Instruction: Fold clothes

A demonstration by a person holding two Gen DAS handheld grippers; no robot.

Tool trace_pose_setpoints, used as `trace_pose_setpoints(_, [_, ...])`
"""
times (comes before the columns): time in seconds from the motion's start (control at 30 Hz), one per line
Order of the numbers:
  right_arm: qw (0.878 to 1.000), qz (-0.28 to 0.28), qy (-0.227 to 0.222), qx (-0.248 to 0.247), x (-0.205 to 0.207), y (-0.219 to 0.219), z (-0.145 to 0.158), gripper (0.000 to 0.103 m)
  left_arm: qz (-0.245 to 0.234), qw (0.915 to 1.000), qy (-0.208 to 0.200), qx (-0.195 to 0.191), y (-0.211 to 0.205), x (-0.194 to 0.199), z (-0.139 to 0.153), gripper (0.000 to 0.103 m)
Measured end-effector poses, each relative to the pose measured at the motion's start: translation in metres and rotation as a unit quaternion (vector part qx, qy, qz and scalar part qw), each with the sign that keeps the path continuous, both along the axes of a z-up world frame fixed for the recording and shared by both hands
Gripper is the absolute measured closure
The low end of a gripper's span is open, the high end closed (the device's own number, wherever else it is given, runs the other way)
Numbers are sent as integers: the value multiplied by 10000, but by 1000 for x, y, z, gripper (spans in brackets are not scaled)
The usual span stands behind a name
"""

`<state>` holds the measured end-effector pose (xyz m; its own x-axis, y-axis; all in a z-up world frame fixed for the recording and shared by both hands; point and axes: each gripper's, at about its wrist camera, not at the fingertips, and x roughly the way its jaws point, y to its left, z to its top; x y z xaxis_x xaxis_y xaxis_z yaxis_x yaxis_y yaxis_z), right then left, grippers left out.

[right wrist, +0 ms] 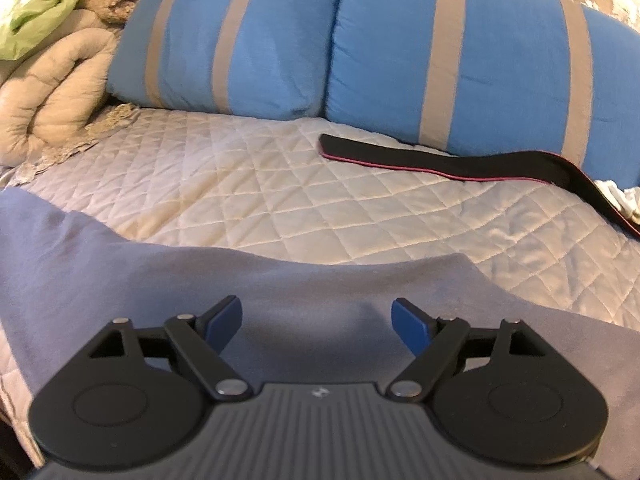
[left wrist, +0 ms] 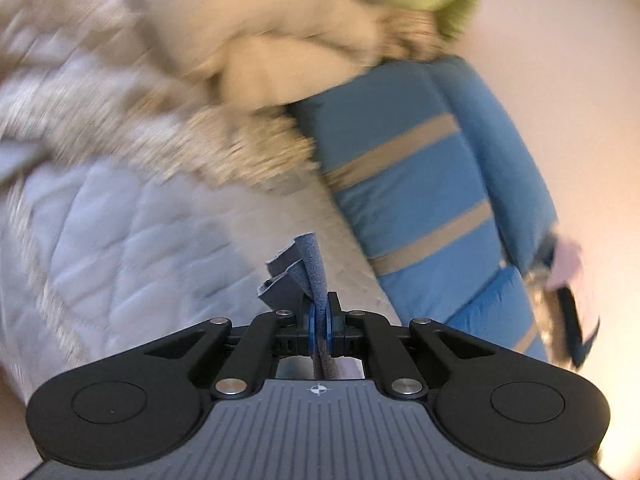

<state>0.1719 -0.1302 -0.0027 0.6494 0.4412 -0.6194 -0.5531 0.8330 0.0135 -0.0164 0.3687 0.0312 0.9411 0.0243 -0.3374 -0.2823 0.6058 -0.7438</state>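
A grey-blue garment (right wrist: pixel 160 264) lies spread over the near part of a quilted bedspread (right wrist: pixel 320 188) in the right wrist view. My right gripper (right wrist: pixel 318 320) hovers just above it, open, with nothing between its blue pads. In the left wrist view my left gripper (left wrist: pixel 319 320) is shut on a bunched edge of the same grey-blue garment (left wrist: pixel 298 268), which sticks up past the fingertips. That view is blurred by motion.
Two blue pillows with tan stripes (right wrist: pixel 360 48) lean at the head of the bed. A black strip with a pink edge (right wrist: pixel 460 160) lies before them. A rolled beige duvet (right wrist: pixel 52 92) and green cloth (right wrist: pixel 36 4) sit at the left. A hand holding a dark object (left wrist: pixel 568 280) shows at the right.
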Motion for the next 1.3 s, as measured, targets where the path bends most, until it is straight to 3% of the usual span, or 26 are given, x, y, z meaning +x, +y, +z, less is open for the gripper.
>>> trace_pose_setpoints(0.1, [9998, 184, -19, -15, -13, 6, -3, 13, -277, 9969, -236, 697, -23, -4, 43, 99])
trace_pose_setpoints(0.2, [9993, 338, -55, -114, -28, 16, -8, 13, -550, 9883, -513, 1323, -51, -11, 86, 99])
trace_pose_setpoints(0.33, [9984, 529, -48, -171, -42, 25, -12, 13, -998, 9688, -678, 2166, -98, -10, 133, 98])
trace_pose_setpoints(0.53, [9965, 823, -124, -118, -57, 34, -10, 13, -1743, 9421, -602, 2802, -168, 9, 159, 98])
trace_pose_setpoints(0.63, [9966, 773, -173, -209, -61, 35, -11, 13, -2132, 9254, -510, 3092, -208, 23, 162, 98])
trace_pose_setpoints(0.8, [9978, 631, -96, -184, -64, 26, -7, 12, -2782, 8894, -354, 3609, -276, 46, 157, 98])
trace_pose_setpoints(1.13, [9997, 230, 41, -74, -76, -5, 6, 10, -3857, 8402, 5, 3812, -373, 78, 99, 96])
trace_pose_setpoints(1.2, [9999, 149, 69, -52, -78, -12, 9, 9, -4037, 8281, 110, 3888, -385, 82, 89, 83])
trace_pose_setpoints(1.27, [9999, 108, 104, -38, -84, -18, 16, 4, -4052, 8299, 120, 3834, -386, 83, 84, 57])
trace_pose_setpoints(1.3, [9999, 108, 91, -54, -88, -21, 19, 3, -4002, 8350, 78, 3776, -384, 81, 83, 54])
